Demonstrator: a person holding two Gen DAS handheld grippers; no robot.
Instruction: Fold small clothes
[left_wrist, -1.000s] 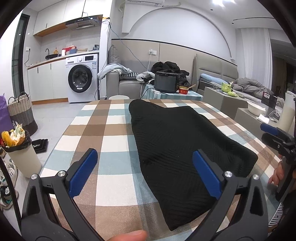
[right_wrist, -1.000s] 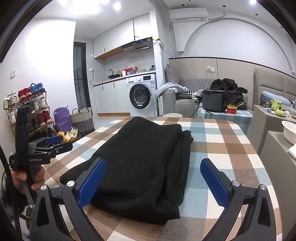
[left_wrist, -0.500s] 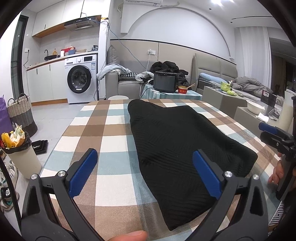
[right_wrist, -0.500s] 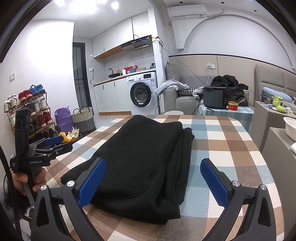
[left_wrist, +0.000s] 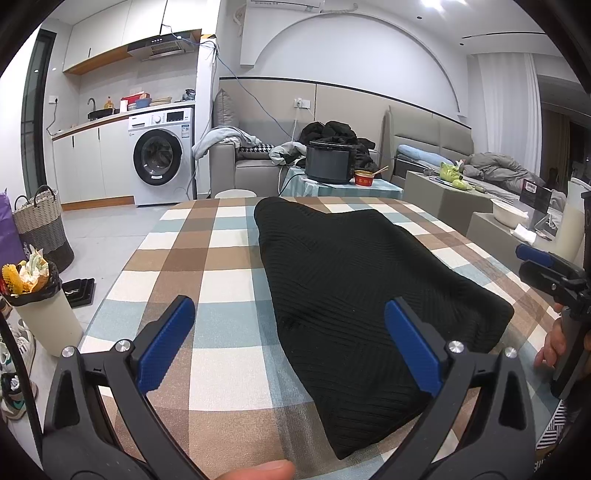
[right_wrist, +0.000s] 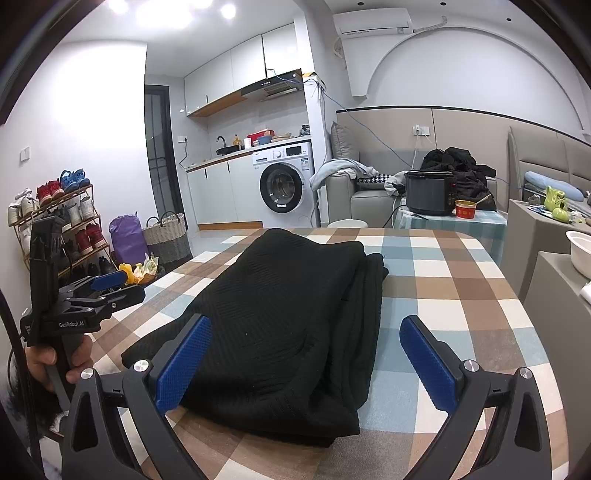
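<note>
A black knitted garment (left_wrist: 354, 291) (right_wrist: 291, 314) lies folded lengthwise on the checked tablecloth (left_wrist: 218, 280) (right_wrist: 454, 295). My left gripper (left_wrist: 291, 332) is open, held above the near table edge, its right finger over the garment's near left part. My right gripper (right_wrist: 306, 347) is open too, hovering over the garment's near end with nothing between its fingers. Each gripper shows in the other's view: the right one (left_wrist: 543, 266) at the far right, the left one (right_wrist: 92, 291) at the left, both held by hands.
A lidded bin (left_wrist: 40, 306) and a woven basket (left_wrist: 40, 225) stand on the floor left of the table. A shoe rack (right_wrist: 55, 221) lines the left wall. A side table with a black cooker (left_wrist: 328, 162) sits beyond the far edge; low cabinets (right_wrist: 546, 273) stand right.
Both grippers drifted only slightly; the view of the garment is nearly unchanged. Both stay open, and the garment has not moved.
</note>
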